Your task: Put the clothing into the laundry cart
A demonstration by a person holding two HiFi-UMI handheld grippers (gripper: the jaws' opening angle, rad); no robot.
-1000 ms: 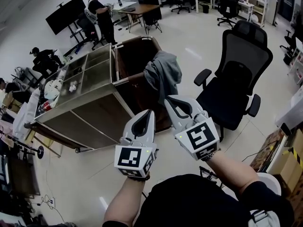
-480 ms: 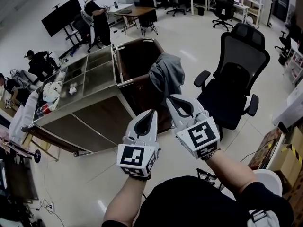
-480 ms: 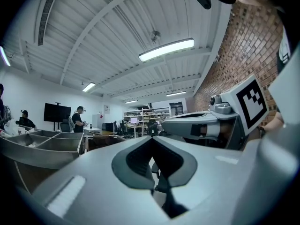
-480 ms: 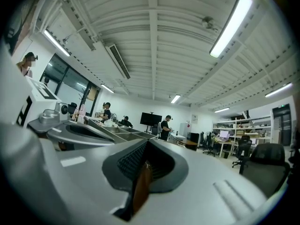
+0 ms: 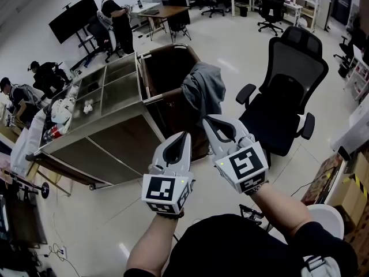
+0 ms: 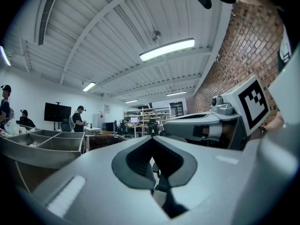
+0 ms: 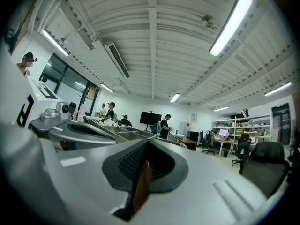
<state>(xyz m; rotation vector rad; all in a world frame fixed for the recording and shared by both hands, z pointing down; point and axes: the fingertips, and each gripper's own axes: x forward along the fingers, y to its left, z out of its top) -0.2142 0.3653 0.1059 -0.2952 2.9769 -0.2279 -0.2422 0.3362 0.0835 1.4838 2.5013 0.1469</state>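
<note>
A grey garment (image 5: 203, 88) hangs over the near right rim of the brown laundry cart (image 5: 164, 68), partly inside it and partly down its outer side. My left gripper (image 5: 185, 137) and right gripper (image 5: 206, 121) are held side by side just in front of the cart, below the garment and apart from it. Both are shut with nothing between the jaws. The left gripper view shows its own jaws (image 6: 151, 138) closed to a point, with the right gripper (image 6: 201, 125) beside them. In the right gripper view the jaws (image 7: 146, 142) are closed too, and the left gripper (image 7: 70, 128) sits at the left.
A steel table with open compartments (image 5: 109, 88) adjoins the cart's left side. A black office chair (image 5: 288, 91) stands close on the right. People (image 5: 115, 16) stand near a monitor (image 5: 72, 17) and desks at the back. Cardboard boxes (image 5: 346, 195) sit low right.
The view has drifted slightly. Both grippers stay shut and side by side before the cart, and the garment hangs on the rim as before.
</note>
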